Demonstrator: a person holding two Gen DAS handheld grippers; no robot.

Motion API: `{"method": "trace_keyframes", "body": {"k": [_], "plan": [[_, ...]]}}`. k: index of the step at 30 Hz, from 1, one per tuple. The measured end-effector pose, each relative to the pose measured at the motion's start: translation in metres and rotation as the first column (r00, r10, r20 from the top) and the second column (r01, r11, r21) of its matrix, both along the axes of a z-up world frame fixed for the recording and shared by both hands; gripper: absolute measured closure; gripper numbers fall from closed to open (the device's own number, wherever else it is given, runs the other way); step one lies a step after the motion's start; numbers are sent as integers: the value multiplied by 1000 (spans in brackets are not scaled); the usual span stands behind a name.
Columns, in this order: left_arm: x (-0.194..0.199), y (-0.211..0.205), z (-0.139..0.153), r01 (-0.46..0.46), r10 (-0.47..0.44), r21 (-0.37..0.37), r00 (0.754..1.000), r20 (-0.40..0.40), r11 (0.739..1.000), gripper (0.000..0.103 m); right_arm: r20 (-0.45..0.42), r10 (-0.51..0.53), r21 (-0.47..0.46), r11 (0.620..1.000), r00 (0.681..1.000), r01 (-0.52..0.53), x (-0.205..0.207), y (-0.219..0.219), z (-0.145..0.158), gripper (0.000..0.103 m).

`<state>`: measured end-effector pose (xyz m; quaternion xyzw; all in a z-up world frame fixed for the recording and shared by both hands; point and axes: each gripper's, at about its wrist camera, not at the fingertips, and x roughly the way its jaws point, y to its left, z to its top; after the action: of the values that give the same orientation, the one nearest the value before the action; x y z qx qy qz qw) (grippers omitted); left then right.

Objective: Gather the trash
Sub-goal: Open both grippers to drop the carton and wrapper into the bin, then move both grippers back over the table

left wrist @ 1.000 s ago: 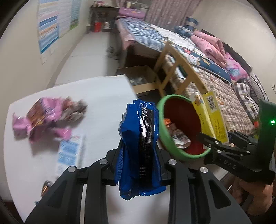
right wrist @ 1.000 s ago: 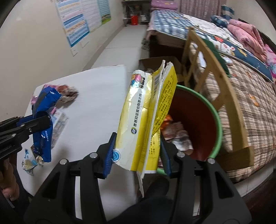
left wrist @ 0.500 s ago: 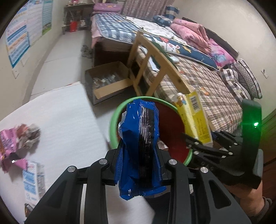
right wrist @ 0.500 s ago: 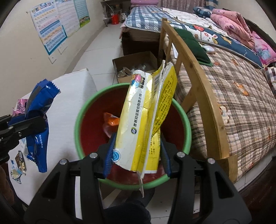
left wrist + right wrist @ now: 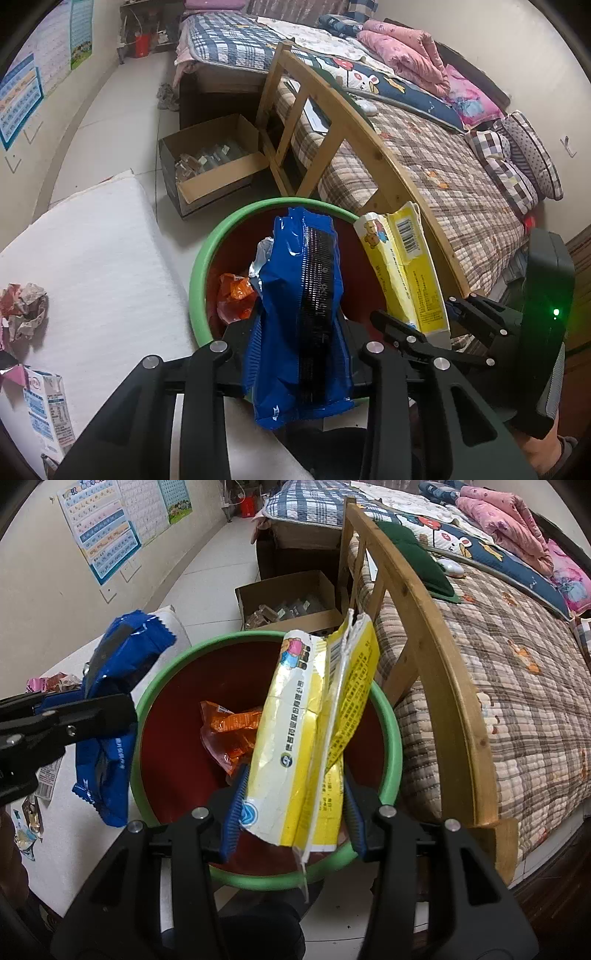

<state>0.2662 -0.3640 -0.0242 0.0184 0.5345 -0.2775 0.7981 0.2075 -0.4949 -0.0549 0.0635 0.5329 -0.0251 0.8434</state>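
Observation:
My left gripper [image 5: 295, 347] is shut on a blue snack wrapper [image 5: 301, 317] and holds it over the near rim of a green bin with a red inside [image 5: 201, 266]. My right gripper [image 5: 293, 805] is shut on a yellow torn packet [image 5: 314, 731] and holds it over the same bin [image 5: 391, 738]. An orange wrapper [image 5: 229, 734] lies inside the bin. In the right wrist view the left gripper and its blue wrapper [image 5: 110, 686] hang at the bin's left edge. In the left wrist view the yellow packet [image 5: 406, 273] stands at the bin's right side.
A white table [image 5: 92, 258] on the left carries a crumpled wrapper [image 5: 26, 306] and a milk carton [image 5: 48, 410]. A wooden bed frame [image 5: 354, 133] and a bed are to the right. An open cardboard box [image 5: 210, 162] sits on the floor behind the bin.
Both grippers have moved from over the table to over the bin, each still holding its wrapper. The bin now fills the centre of both views.

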Motion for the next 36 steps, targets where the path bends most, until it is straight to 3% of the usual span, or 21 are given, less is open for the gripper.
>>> {"method": "trace_keyframes", "body": {"k": [3, 6, 8, 10, 12, 14, 21, 30, 36], "plan": [[2, -2, -3, 2, -2, 6, 1000, -1, 1000, 70, -1, 8, -7, 1000, 1000, -8, 2, 3, -1, 57], [5, -1, -7, -8, 9, 12, 1000, -8, 1000, 62, -2, 9, -3, 1000, 1000, -9, 4, 3, -2, 55], [7, -2, -8, -15, 15, 12, 1000, -15, 1000, 48, -6, 13, -5, 1000, 1000, -13, 6, 2, -3, 53], [8, 0, -8, -23, 23, 0, 1000, -12, 1000, 30, -10, 12, -12, 1000, 1000, -13, 7, 2, -4, 47], [9, 2, -7, -32, 32, -6, 999, -3, 999, 22, -2, 11, -16, 1000, 1000, -11, 8, 2, -2, 30], [10, 7, -6, -51, 51, -4, 999, 1, 999, 15, 9, 12, -27, 1000, 1000, -11, 7, 3, 0, 19], [9, 42, 2, -141, 140, 16, 989, 38, 990, 8, 20, 14, -29, 999, 1000, -13, 2, 12, 9, 5], [-4, 111, 33, -233, 233, -7, 968, 91, 972, 8, 50, 37, -17, 999, 998, -37, -11, 51, 31, 5], [-28, 163, 49, -255, 248, 29, 956, 156, 966, 8, 71, 80, -2, 997, 994, -80, -15, 93, 41, 5]]}}
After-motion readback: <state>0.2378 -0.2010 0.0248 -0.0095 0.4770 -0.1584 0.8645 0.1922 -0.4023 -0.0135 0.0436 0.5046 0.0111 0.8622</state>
